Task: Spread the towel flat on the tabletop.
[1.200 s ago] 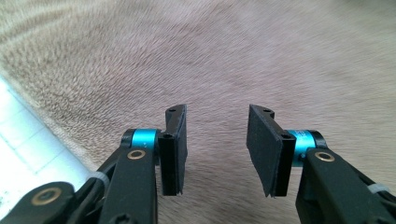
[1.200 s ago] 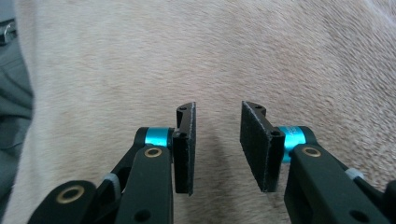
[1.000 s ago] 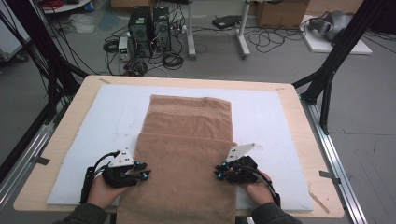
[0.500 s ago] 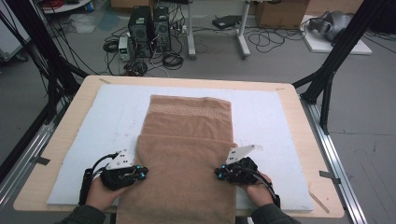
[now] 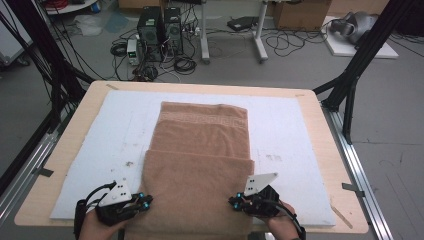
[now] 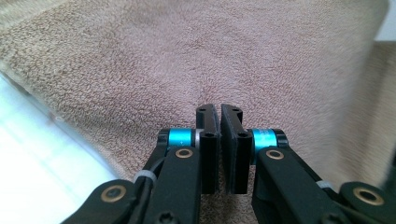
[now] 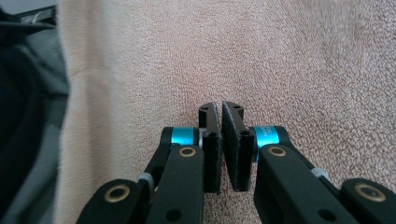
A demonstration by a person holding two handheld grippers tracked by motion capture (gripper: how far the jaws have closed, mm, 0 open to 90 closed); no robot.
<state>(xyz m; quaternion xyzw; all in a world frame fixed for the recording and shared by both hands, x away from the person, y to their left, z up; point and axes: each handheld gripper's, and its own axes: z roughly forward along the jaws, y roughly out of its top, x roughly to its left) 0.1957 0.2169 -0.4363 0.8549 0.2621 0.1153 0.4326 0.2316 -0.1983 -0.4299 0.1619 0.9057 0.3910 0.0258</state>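
Grey floor [image 5: 300,70], tangled cables [image 5: 185,62]

- Towel [image 5: 200,165]: light brown terry all over, with a woven key-pattern band in the same brown near its far end.
- Left gripper [image 5: 145,204]: black body and black jaws, turquoise rings at the jaw joints, brass-coloured pivot pins, a pale grey three-cornered plate dotted with dark spots on top.
- Right gripper [image 5: 234,202]: the same black, turquoise, brass and pale grey.
- Mat [image 5: 290,135]: white, with a few small dark specks.
- Desk [image 5: 327,150]: pale wood.
- Floor [image 5: 300,65]: grey.
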